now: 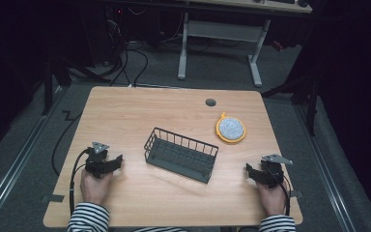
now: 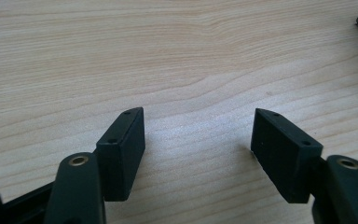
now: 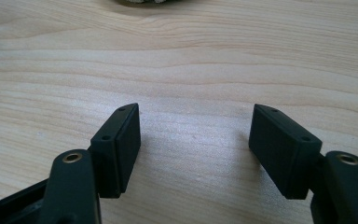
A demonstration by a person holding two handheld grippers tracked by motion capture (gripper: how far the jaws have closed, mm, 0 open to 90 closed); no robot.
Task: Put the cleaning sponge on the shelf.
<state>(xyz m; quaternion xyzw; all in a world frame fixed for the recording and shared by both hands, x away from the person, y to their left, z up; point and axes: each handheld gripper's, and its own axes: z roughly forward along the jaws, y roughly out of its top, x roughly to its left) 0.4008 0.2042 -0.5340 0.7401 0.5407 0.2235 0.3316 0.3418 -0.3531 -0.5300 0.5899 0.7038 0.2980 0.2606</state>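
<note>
Basket (image 1: 181, 154) sits mid-table (image 1: 125, 106), btwn both grippers, reachable by either. Left gripper (image 1: 118, 162) & right gripper (image 1: 248, 170) rest near the front edge, jaws wide, nothing held. Scrubber (image 1: 231, 128) lies just beyond.

I see a pale wood-grain worktop (image 1: 125, 116), a dark grey wire basket (image 1: 181, 154), and at two o'clock an orange-rimmed disc (image 1: 231, 129) speckled grey-white. My jaws are black; sleeves (image 1: 88, 217) striped black-and-white.
</note>
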